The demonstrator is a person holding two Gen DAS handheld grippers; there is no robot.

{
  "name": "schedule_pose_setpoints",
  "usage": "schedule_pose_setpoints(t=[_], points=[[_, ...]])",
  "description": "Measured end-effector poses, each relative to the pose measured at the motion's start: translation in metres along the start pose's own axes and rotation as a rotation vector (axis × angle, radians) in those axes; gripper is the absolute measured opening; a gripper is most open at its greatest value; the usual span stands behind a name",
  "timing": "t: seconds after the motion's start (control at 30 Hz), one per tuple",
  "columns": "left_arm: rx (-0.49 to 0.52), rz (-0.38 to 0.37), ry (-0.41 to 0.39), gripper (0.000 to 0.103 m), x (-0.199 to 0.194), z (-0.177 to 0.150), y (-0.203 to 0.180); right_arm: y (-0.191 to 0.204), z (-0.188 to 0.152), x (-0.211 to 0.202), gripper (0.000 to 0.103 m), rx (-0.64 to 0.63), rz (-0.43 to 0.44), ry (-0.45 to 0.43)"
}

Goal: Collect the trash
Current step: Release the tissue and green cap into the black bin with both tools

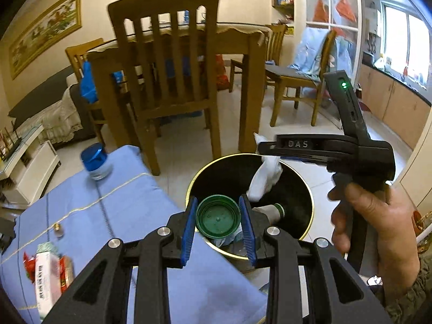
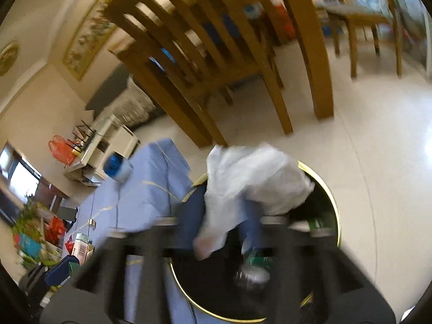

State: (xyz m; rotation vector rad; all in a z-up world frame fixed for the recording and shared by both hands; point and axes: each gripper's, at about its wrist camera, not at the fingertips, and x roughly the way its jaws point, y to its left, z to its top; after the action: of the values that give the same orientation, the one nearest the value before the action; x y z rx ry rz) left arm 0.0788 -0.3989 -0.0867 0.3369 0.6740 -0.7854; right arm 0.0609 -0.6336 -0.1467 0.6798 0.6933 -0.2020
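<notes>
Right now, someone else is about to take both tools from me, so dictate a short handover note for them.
Left tool: shut on the round green plastic cap, held above the black gold-rimmed bin.
Right tool: open over the bin, the crumpled white tissue dropping from it.
Done: some trash lies in the bin.
Left: drop the cap; collect the red-and-white wrappers from the blue cloth.

Bin mouth (image 1: 302,178) is partly occupied: white crumpled wrapper (image 1: 263,178) hangs at the far rim, with bottle debris low inside, leaving dark open space to the right. The blue-covered tabletop (image 1: 121,189) crowds the bin's left rim. Beyond it, a wooden chair (image 1: 167,62) blocks passage; bare floor (image 1: 321,140) lies open to the right.
</notes>
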Motion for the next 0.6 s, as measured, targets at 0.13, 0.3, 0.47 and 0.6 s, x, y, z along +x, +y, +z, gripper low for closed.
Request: schedule_pose_setpoints(t=[0.13,0.3,0.47,0.6], points=[[0.012,-0.012,0.02,0.03,0.016,0.003,-0.011,-0.025,0.001,-0.017,0.096,0.116,0.006,-0.072],[0.031,-0.024,0.049,0.03,0.036,0.006,-0.023,-0.055,0.002,-0.029,0.097,0.237,-0.112,-0.116],[0.044,-0.049,0.078,0.03,0.056,0.012,-0.033,-0.088,0.0,-0.045,0.097,0.351,-0.406,-0.147],[0.028,-0.083,0.108,0.035,0.076,0.021,-0.039,-0.093,0.004,-0.047,0.097,0.319,-0.418,-0.155]])
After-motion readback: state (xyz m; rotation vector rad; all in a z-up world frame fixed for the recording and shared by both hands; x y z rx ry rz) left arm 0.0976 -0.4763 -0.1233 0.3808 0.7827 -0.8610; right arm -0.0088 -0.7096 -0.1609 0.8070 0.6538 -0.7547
